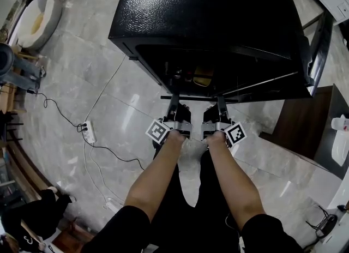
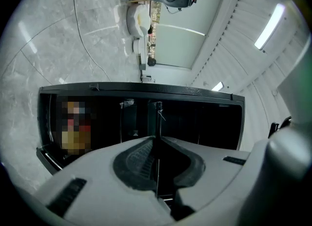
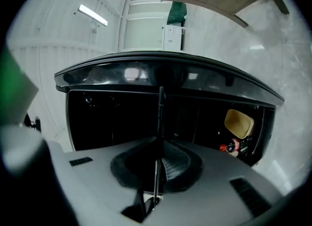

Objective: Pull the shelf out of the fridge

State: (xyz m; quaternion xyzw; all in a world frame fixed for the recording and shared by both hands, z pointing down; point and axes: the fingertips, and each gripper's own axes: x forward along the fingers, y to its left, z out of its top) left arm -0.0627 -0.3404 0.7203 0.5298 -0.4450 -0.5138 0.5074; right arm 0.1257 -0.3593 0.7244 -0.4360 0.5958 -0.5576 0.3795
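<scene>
A black fridge (image 1: 207, 12) with a pebbled, glossy top fills the 12 o'clock part of the head view. Its front is open toward the person and its door (image 1: 320, 50) is swung out at 2 o'clock. It stands on a polished grey marble floor (image 1: 109, 83).

The shelf (image 1: 199, 98) is a thin flat sheet, seen edge-on as a dark bar jutting from the fridge mouth just above centre. The left hand-held gripper (image 1: 175, 103) and the right hand-held gripper (image 1: 221, 103) are grey plastic with ribbed black pads. Side by side, each has its jaws closed on the shelf's front edge. In both gripper views the shelf is only a fine line between the pads (its material cannot be told).

The fridge interior is dark. At 4 o'clock in the right gripper view sit a tan tub (image 3: 239, 122) and a small red-capped item (image 3: 229, 147), too small to identify. A white power strip (image 1: 89, 132) lies on the floor at 9 o'clock in the head view.
</scene>
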